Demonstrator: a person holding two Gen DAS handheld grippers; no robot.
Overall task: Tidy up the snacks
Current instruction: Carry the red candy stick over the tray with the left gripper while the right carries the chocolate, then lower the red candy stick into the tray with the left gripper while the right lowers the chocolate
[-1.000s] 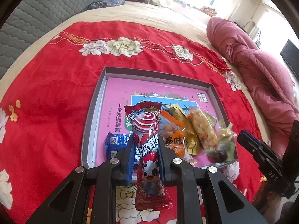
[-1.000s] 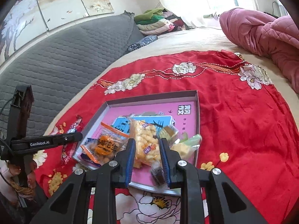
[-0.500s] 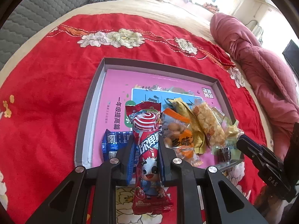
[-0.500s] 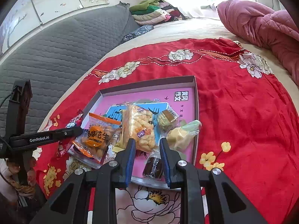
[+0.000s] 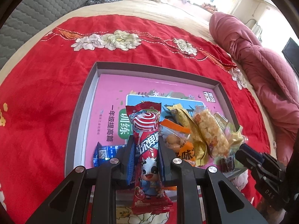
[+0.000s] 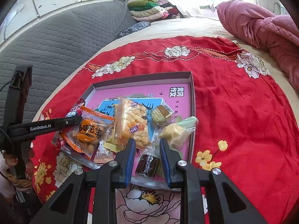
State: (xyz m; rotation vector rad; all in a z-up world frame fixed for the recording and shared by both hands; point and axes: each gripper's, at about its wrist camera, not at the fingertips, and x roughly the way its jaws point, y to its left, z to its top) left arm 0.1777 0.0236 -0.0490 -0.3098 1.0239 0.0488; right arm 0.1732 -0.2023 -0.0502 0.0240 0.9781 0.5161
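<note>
The left hand-held gripper [image 5: 146, 149], clenching the red lollipop packet [image 5: 146, 130], is sinking nearer the tray [image 5: 82, 115] (packet pointing twelve o'clock).

Both my wrist cameras look steeply down, close over the tray [image 5: 87, 100] [image 6: 192, 97] at centre frame, from opposite sides.

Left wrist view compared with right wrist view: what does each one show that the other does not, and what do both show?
Only the left wrist view shows the blue packet and the whole red cartoon-cow wrapper clamped in the left gripper. Only the right wrist view shows the wrapped dark brown candy whole, between the right gripper fingers. Both show the grey tray, the orange peanut bag and the puffed rice bar.
</note>
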